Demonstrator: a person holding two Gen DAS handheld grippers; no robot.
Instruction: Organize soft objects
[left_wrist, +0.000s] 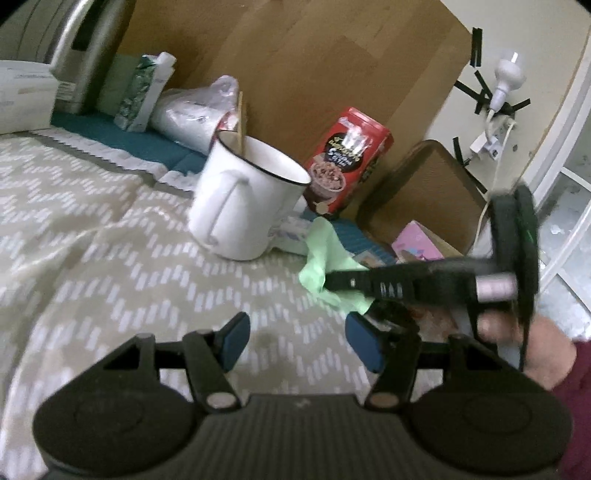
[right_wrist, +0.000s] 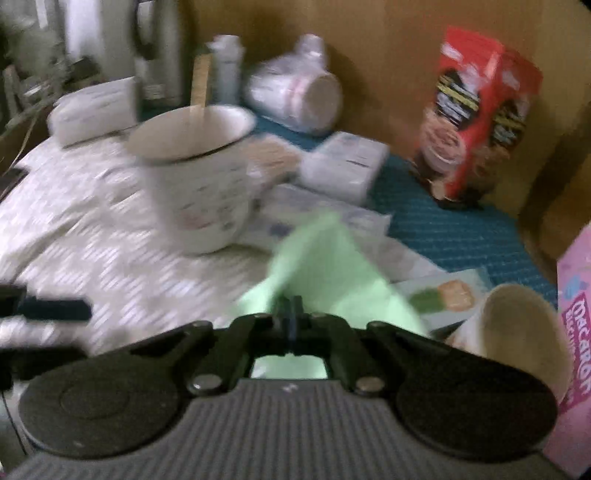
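Note:
A light green cloth (left_wrist: 325, 258) lies crumpled on the patterned bedspread (left_wrist: 110, 240) right of a white enamel mug (left_wrist: 240, 199). My right gripper (left_wrist: 332, 282) reaches in from the right and is shut on the cloth's lower part. In the right wrist view the cloth (right_wrist: 314, 266) bunches up just ahead of my right gripper (right_wrist: 291, 314), whose fingers are pinched together on it. My left gripper (left_wrist: 295, 341) is open and empty, low over the bedspread, just in front of and left of the cloth.
The mug (right_wrist: 199, 184) holds a wooden stick (right_wrist: 201, 85). Behind it are a red box (left_wrist: 347, 162), a plastic-wrapped white bundle (left_wrist: 195, 114), paper packets (right_wrist: 343, 166), a pink box (right_wrist: 576, 332) and a brown board (left_wrist: 295, 55) as backdrop. A kettle (left_wrist: 85, 55) stands far left.

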